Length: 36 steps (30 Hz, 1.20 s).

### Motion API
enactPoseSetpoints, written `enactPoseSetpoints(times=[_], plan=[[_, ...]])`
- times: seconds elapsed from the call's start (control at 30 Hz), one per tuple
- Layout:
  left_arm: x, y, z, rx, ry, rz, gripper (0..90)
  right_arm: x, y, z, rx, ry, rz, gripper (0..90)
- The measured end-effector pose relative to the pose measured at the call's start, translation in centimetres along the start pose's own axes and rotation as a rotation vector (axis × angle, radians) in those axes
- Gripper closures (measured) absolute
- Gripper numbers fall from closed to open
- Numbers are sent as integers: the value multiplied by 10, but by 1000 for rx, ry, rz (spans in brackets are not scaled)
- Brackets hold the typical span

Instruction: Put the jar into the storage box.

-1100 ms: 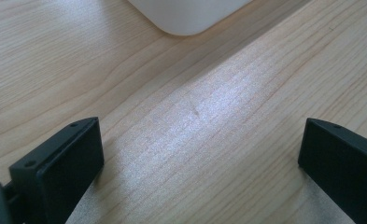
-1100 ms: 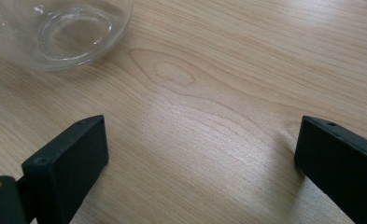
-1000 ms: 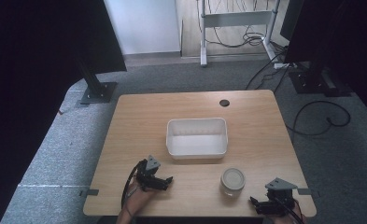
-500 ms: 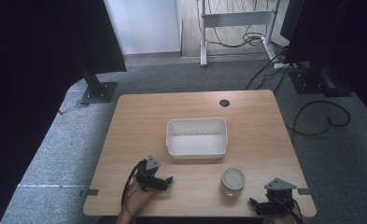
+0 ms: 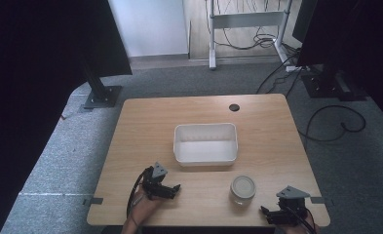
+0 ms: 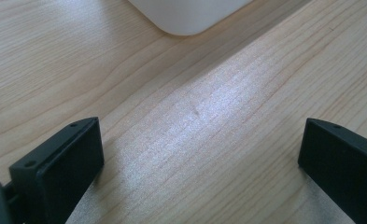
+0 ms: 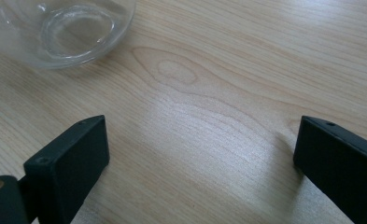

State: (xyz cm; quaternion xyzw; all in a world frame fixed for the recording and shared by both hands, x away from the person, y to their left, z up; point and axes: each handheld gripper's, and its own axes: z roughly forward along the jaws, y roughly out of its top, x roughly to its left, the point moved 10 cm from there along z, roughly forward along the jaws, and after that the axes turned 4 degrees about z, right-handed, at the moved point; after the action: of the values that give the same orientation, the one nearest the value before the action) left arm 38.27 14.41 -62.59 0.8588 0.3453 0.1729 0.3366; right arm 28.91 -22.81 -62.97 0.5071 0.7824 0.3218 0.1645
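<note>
Black jaws are standing wide apart on both tools, with nothing but bare wood showing between them, so you are holding nothing at this moment. Your right gripper is resting near the front right corner of the table, and in the right gripper view its jaws are framing bare tabletop while the glass jar is sitting just beyond the left jaw, apart from it. Seen from above, that jar is standing upright near the front edge, just left of your right gripper and a little in front of the white tray, not touching it. It is looking like a short, round, clear vessel with a thick base ring and a pale top; whether that top is a lid or an open mouth is hard to tell from here. Judging by the material, it is going to behave as stiff, smooth and fairly heavy for its size: slippery under hard pads and breakable if knocked or dropped. You are best taking it across the side wall, low on the body, jaws square to it and closing gently, rather than pinching the rim. Your left gripper is lying near the front left, pointing toward the jar, well apart from it; its own view is showing one rounded corner of the tray ahead.
</note>
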Motion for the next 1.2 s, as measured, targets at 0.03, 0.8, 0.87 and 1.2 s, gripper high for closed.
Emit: enactPoseSetpoints(times=[0.03,0.8,0.87,1.2], plan=[[0,0,0,0,0,0,0,0,0,0,1,2,7,35],[0,0,0,0,0,0,0,14,19,-11,-53,30,6,41],[0,0,0,0,0,0,0,15,20,-11,-55,36,8,41],[0,0,0,0,0,0,0,22,32,-14,-81,49,-9,42]])
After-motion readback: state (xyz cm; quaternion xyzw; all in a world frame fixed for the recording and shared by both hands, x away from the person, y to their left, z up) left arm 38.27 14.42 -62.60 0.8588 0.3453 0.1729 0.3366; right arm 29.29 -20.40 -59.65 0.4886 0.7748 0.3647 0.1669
